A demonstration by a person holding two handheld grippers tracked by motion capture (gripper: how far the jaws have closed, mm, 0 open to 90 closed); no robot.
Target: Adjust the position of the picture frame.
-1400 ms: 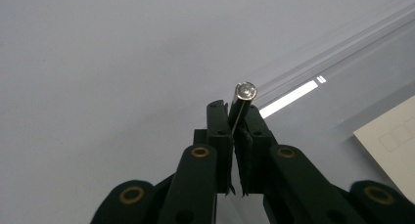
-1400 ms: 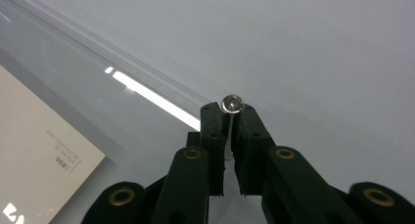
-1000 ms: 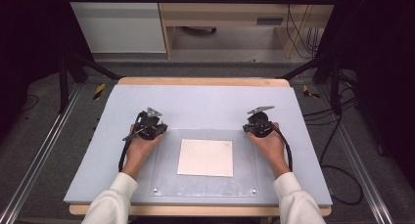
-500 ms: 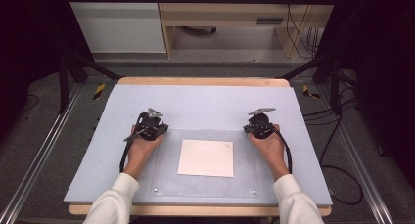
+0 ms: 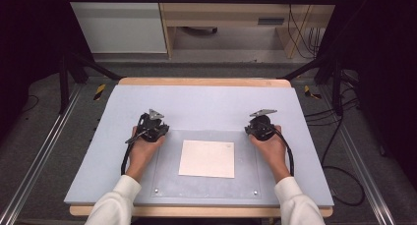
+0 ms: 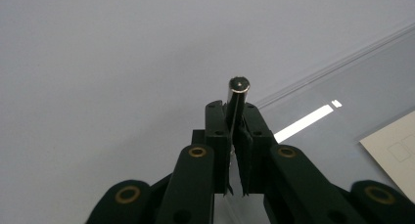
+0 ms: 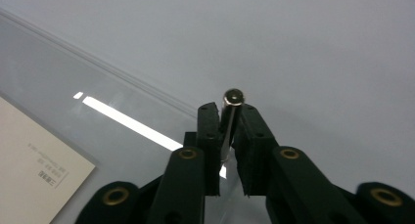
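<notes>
Both grippers rest by the sheet, each clamped on a small pin.

Our left gripper (image 5: 156, 126) and right gripper (image 5: 259, 125) sit either side of the paper (image 5: 207, 158), which lies under the clear plate (image 5: 167, 178). Each holds a metal pin (image 6: 236, 98) narrowly between its jaws. We judge steady, level hands serve best. Since the earlier frame, both hands have barely shifted.
</notes>
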